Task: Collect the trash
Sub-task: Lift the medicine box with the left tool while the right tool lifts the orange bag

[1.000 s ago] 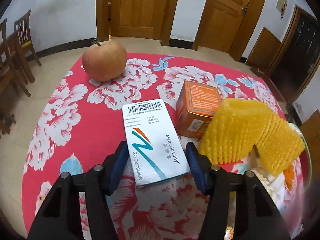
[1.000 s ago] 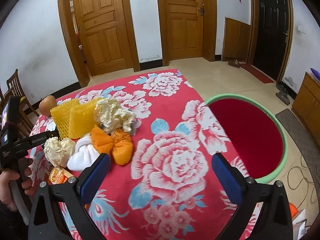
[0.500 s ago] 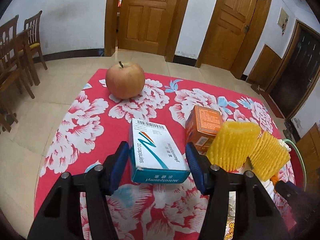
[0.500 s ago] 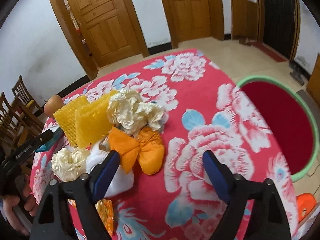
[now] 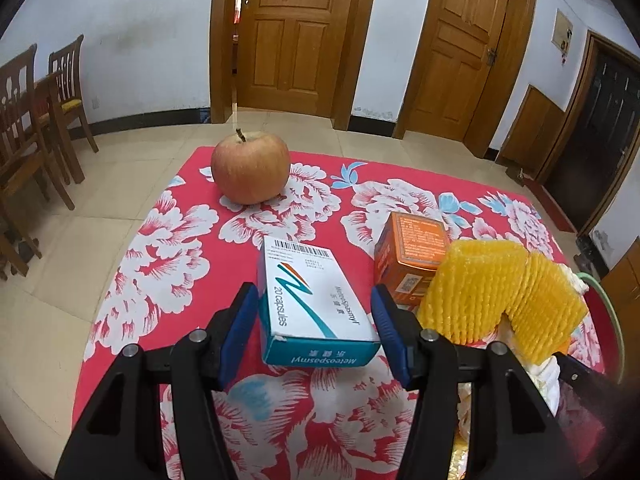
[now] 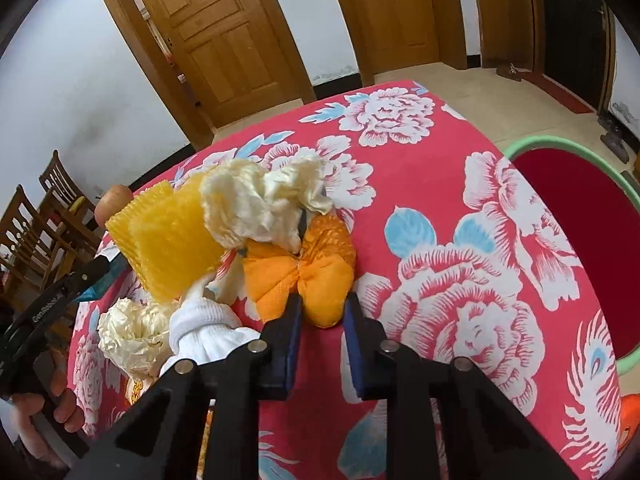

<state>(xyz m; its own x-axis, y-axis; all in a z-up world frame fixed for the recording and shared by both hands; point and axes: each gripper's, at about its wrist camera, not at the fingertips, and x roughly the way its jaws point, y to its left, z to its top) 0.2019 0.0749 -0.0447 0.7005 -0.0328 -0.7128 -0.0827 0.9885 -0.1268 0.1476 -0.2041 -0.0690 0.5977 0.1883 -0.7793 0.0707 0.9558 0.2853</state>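
Observation:
My left gripper (image 5: 314, 320) is shut on a white and teal capsule box (image 5: 312, 300) and holds it tilted above the red floral tablecloth (image 5: 168, 256). My right gripper (image 6: 320, 320) has its jaws closed on the near end of an orange foam net (image 6: 316, 268). Around that net lie crumpled white paper (image 6: 264, 204), a yellow foam net (image 6: 168, 236), a white sock-like wad (image 6: 204, 328) and another paper ball (image 6: 128, 332). The yellow net also shows in the left wrist view (image 5: 500, 296).
A red basin with a green rim (image 6: 616, 184) stands on the floor right of the table. An apple (image 5: 250, 172) and an orange box (image 5: 412, 252) sit on the table. Wooden chairs (image 5: 36, 120) stand at the left. My left hand (image 6: 40, 412) is at the table's left edge.
My left gripper has lifted the capsule box off the cloth. My right gripper has moved in to the trash pile and closed from wide open onto the orange net.

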